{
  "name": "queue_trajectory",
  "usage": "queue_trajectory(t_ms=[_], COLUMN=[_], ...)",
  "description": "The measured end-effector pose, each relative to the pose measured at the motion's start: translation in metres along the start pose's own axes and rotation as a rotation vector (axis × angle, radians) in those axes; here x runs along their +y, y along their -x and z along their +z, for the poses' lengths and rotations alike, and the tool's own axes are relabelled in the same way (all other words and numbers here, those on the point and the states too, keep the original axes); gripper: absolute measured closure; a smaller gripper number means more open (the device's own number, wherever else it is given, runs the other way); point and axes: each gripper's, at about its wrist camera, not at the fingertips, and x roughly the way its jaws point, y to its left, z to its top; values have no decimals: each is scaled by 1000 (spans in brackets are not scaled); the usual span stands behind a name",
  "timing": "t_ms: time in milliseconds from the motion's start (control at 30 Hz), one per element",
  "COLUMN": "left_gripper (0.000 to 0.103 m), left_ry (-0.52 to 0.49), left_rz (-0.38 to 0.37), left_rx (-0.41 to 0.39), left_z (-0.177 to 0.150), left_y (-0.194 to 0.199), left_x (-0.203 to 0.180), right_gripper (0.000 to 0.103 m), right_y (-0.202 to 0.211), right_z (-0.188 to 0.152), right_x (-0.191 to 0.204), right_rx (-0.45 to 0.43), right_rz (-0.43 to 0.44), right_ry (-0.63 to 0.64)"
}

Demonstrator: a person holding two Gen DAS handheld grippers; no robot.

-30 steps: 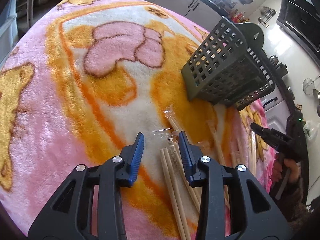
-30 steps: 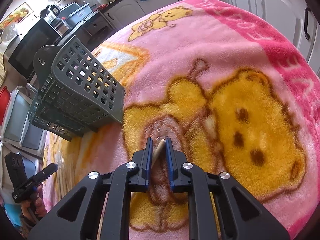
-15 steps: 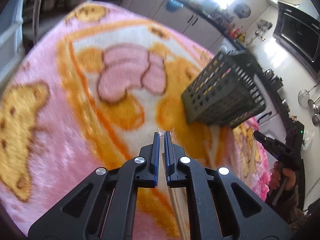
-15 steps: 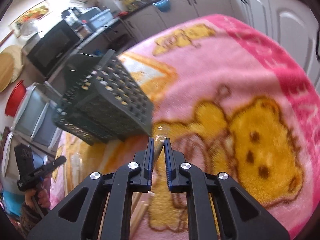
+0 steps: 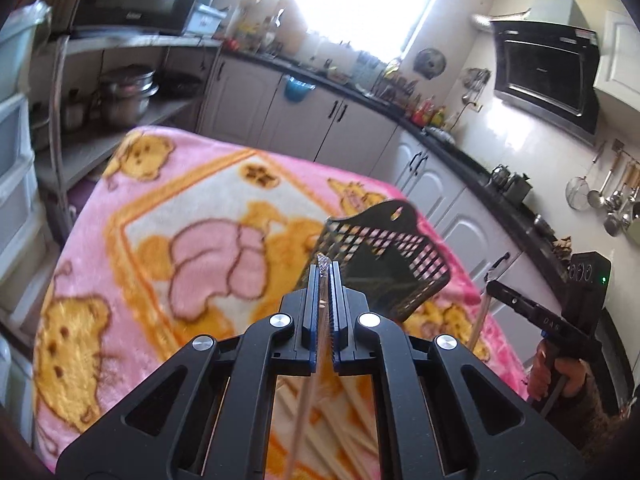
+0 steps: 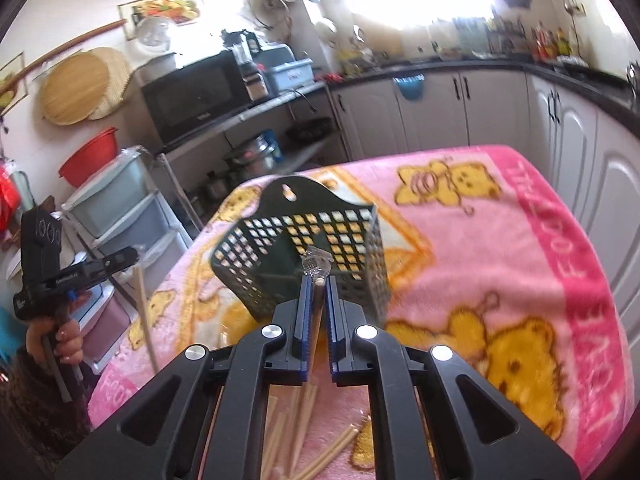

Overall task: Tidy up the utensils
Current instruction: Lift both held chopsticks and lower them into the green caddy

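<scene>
My left gripper (image 5: 323, 270) is shut on a plastic-wrapped chopstick (image 5: 304, 408) and holds it above the blanket, its tip near the dark green slotted utensil basket (image 5: 380, 264). My right gripper (image 6: 316, 282) is shut on another wrapped chopstick (image 6: 317, 312), its tip just in front of the same basket (image 6: 304, 256). Several more wooden chopsticks (image 6: 288, 432) lie on the blanket below both grippers; they also show in the left wrist view (image 5: 352, 432). Each gripper shows in the other's view, the right one (image 5: 532, 312) and the left one (image 6: 76, 272), each with a chopstick hanging down.
A pink cartoon blanket (image 5: 168, 216) covers the table; its edges drop off at the far side and both ends. White kitchen cabinets (image 6: 460, 112) and a black counter lie beyond. Plastic drawers (image 6: 124, 208) and a shelf with pots stand to the side.
Both grippers have lifted up from the blanket and tilted toward level, each carrying its chopstick. The left gripper, open a second ago, closed on a chopstick before rising.
</scene>
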Motion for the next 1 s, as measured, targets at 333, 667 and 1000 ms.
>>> queue_trajectory(t_ms=[333, 667, 1000], left_gripper=[101, 101, 101], left_ry=[-68, -132, -148], left_rz=[-116, -222, -225], left_rx=[-57, -102, -231], left_z=[23, 49, 89], left_y=[3, -3, 4], left_x=[-48, -97, -117], right_gripper=[97, 97, 97], right_y=[26, 43, 62], right_z=[17, 40, 77], right_x=[25, 33, 38], right_rx=[-107, -188, -310], right_rz=[-4, 12, 10], right_ry=[100, 114, 129])
